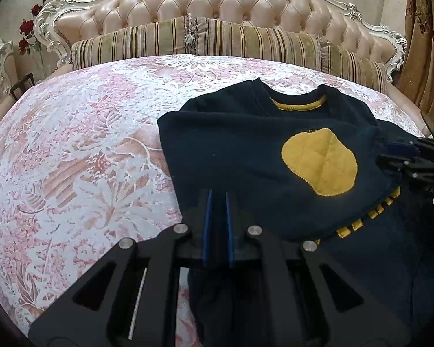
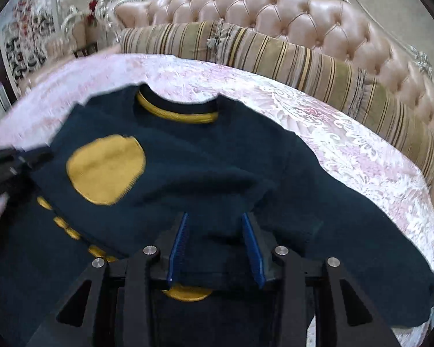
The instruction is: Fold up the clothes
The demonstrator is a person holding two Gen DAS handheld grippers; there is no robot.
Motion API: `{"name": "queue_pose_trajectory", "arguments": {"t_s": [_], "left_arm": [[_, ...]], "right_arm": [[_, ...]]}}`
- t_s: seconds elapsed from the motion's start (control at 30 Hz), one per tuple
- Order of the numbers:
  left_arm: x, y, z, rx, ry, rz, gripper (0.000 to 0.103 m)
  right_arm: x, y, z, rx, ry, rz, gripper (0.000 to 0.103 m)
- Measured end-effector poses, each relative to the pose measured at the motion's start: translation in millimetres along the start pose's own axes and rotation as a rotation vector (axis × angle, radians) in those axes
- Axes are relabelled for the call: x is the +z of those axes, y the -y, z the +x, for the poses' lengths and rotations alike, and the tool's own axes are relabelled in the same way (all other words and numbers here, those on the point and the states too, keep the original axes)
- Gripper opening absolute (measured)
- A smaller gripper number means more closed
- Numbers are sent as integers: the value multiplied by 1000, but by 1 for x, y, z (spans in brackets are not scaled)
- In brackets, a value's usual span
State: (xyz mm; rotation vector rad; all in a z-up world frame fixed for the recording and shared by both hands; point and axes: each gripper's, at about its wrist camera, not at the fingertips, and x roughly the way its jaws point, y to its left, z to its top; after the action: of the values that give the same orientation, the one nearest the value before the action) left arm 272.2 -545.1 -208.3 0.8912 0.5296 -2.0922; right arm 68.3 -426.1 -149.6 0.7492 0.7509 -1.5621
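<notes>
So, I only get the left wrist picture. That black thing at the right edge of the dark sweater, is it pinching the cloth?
Observer: That's the right gripper. Its blue pads stand apart over the sweater, jaws open.
Visitor: Is the other sleeve folded in too?
Observer: No, the other sleeve lies stretched out across the bedspread.
Visitor: Just one yellow patch?
Observer: A second yellow patch peeks out low down, behind the gripper's pads.
</notes>
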Motion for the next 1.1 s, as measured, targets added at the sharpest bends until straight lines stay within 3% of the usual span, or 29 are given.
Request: {"name": "queue_pose_trajectory", "arguments": {"t_s": [0.17,0.23,0.43,0.5,0.6,0.77,0.8,0.83,0.87,0.9,1.0,1.1], "left_arm": [[6,-1,-17,-25,26,-26,12],[10,8,-28,-67,51,-1,12],[11,38,-9,-25,-32,94,12],[9,39,3,-1,-86,96,12],[8,40,8,16,-96,94,14],[8,41,8,34,-108,74,15],[7,40,8,36,-108,67,15],[7,39,8,39,-108,60,15],[7,39,7,39,-108,57,15],[8,39,7,38,-108,55,15],[7,39,8,41,-110,53,15],[7,41,7,53,-108,54,15]], "right_arm": [[-1,-5,1,-39,15,-31,40],[-1,-3,-2,-36,19,-24,40],[4,7,-16,-15,33,20,41],[5,11,-18,-12,31,30,41],[0,15,-5,-4,-12,38,41],[7,41,-41,46,93,136,41],[5,50,-51,33,122,168,46],[-1,63,-61,12,155,211,51],[-14,79,-72,-19,195,272,70],[-28,92,-78,-62,212,315,81],[-73,132,-91,-178,246,437,81],[-126,179,-103,-229,249,611,81]]}}
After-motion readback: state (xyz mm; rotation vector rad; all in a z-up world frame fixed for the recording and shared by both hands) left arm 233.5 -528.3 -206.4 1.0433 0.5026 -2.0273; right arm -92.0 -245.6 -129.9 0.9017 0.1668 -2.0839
